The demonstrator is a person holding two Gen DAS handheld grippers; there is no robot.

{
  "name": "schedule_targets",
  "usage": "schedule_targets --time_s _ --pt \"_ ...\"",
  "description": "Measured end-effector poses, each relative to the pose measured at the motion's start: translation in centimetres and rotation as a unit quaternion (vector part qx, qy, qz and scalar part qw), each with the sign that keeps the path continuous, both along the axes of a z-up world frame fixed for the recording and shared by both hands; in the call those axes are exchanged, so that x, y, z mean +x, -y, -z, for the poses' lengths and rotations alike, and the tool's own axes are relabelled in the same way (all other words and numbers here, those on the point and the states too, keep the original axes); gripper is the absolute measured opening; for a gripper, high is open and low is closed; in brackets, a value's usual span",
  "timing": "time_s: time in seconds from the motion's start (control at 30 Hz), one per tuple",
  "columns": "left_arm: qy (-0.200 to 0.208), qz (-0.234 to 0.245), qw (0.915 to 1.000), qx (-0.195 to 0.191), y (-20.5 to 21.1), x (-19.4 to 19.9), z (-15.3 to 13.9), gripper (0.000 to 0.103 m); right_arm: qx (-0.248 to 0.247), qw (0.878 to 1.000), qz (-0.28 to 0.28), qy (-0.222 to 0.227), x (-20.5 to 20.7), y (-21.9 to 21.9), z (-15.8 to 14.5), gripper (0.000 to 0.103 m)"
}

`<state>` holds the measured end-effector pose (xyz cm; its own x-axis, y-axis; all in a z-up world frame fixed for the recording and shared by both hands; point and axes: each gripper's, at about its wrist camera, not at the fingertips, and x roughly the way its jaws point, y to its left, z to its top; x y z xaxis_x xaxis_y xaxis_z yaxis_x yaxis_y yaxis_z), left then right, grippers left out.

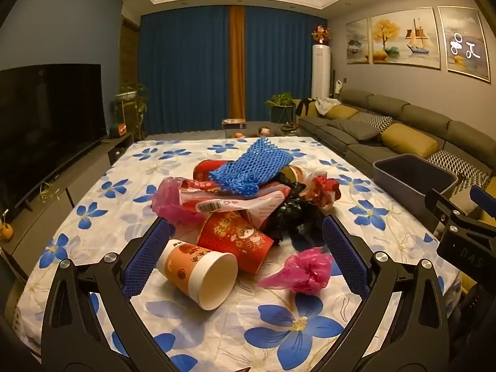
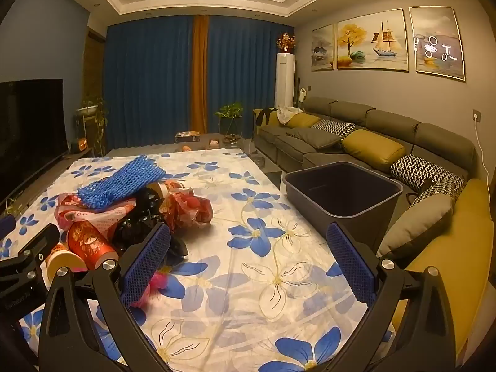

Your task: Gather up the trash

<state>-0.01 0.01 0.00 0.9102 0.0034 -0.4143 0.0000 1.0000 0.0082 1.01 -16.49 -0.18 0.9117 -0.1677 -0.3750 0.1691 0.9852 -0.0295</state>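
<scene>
A heap of trash lies on the flowered tablecloth (image 1: 217,334): a blue foam net (image 1: 251,167) on top, red paper cups (image 1: 235,238), a tipped orange-and-white paper cup (image 1: 198,271), pink plastic bags (image 1: 297,271), a black bag (image 1: 294,214) and crumpled wrappers (image 1: 322,190). My left gripper (image 1: 246,238) is open just before the heap, with the orange cup and a pink bag lying between its fingers, untouched. My right gripper (image 2: 248,248) is open over bare cloth, to the right of the heap (image 2: 139,204). A dark grey bin (image 2: 341,195) stands empty at the table's right edge.
A grey sofa (image 2: 387,142) with yellow and patterned cushions runs along the right wall behind the bin. A television (image 1: 46,117) on a low cabinet stands to the left. Blue curtains (image 1: 192,71) and potted plants (image 1: 280,108) fill the far end.
</scene>
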Motion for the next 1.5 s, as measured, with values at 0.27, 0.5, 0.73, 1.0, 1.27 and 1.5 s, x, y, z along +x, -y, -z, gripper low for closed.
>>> schedule_targets --time_s 0.27,0.5,0.73,1.0,1.27,1.5 --pt "-0.001 0.002 1.0 -0.005 -0.21 -0.1 -0.11 0.098 -0.001 1.0 0.001 0.0 -0.04 0.08 -0.06 0.098" --pt "-0.001 0.002 1.0 -0.009 -0.26 -0.1 -0.11 0.098 0.0 1.0 0.001 0.0 -0.01 0.07 0.02 0.098" --pt "-0.001 0.002 0.9999 -0.011 -0.4 -0.09 -0.03 0.098 -0.001 1.0 0.001 0.0 -0.01 0.05 0.16 0.098" --pt "-0.001 0.001 0.9999 -0.012 -0.21 -0.11 -0.03 0.098 0.0 1.0 0.001 0.001 -0.03 0.1 -0.05 0.098" --pt "-0.003 0.001 0.9999 -0.014 -0.3 -0.1 0.12 0.098 0.0 1.0 0.001 0.002 -0.11 0.26 0.01 0.098" --pt "-0.003 -0.001 0.9999 -0.015 -0.25 -0.12 0.62 0.098 0.001 1.0 0.001 0.002 -0.19 0.21 0.06 0.098"
